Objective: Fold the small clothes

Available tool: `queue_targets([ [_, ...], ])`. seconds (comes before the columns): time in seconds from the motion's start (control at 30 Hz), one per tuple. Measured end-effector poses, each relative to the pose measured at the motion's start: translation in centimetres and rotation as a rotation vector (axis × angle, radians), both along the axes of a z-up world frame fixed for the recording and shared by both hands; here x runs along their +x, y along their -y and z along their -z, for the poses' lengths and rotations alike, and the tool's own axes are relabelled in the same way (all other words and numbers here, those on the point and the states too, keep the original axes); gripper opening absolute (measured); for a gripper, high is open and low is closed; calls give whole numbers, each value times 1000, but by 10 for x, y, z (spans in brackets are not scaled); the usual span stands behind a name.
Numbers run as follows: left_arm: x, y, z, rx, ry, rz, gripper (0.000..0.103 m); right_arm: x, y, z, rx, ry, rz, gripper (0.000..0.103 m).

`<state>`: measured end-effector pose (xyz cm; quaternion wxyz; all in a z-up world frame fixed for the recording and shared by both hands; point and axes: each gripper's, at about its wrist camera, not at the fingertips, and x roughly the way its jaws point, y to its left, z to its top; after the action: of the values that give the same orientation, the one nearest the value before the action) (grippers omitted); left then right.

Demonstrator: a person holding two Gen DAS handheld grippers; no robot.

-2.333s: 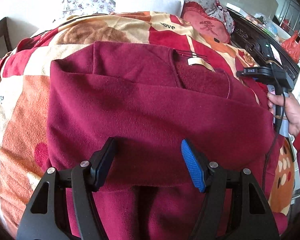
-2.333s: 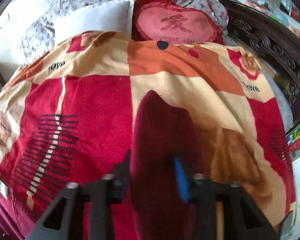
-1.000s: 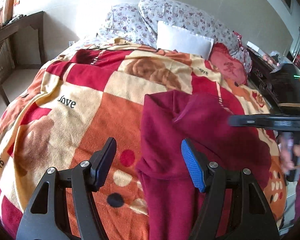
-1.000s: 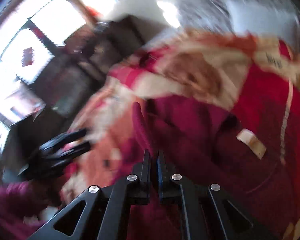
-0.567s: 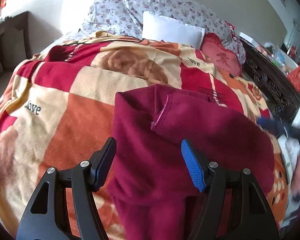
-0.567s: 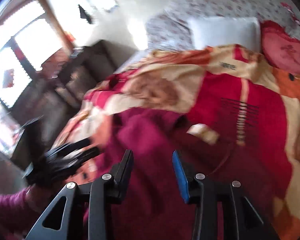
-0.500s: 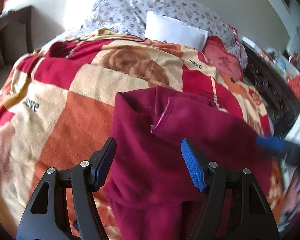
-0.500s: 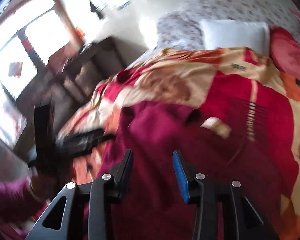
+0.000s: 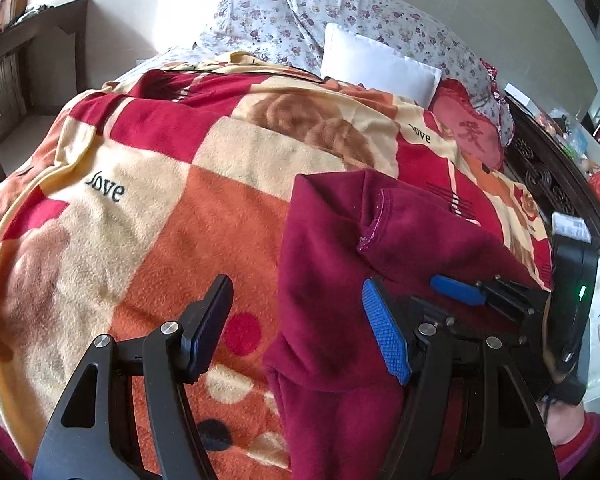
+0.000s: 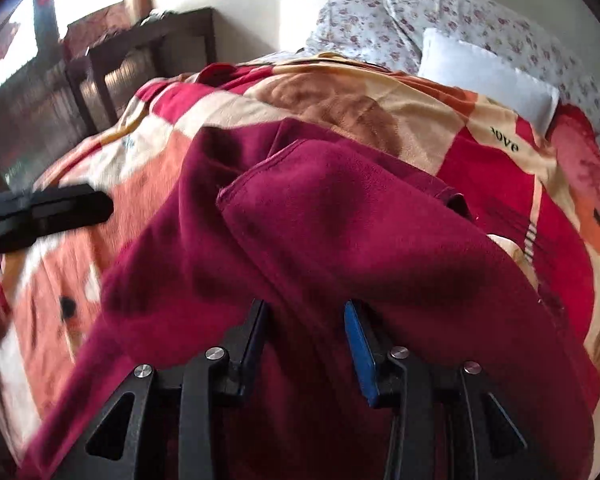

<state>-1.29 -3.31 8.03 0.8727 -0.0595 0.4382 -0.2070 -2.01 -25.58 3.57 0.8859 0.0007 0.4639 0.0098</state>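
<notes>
We find the left gripper (image 9: 296,326) with its fingers set wide apart and empty, poised above the near left edge of the maroon garment (image 9: 364,280). The right gripper (image 10: 304,332) has its fingers parted, with nothing pinched between them, directly over the same garment; its jaws have just been opening within the last second. The garment lies partly folded, one hemmed flap turned over its body, on the patterned blanket (image 9: 160,184) covering the bed. Beyond it we note a white pillow (image 9: 380,68) against floral bedding (image 9: 340,12), and a red heart cushion (image 9: 468,136) beside them.
</notes>
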Motion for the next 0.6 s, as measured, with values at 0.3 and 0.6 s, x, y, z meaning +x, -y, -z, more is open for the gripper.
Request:
queue_targets([
  [0.3,-8,-3,4,-1,-10,9,68,-2,5,-12,84,-13,25,39],
  [0.6,-13,0,5,7,-16,25,68,16,-19,7,-146,5,15,44],
])
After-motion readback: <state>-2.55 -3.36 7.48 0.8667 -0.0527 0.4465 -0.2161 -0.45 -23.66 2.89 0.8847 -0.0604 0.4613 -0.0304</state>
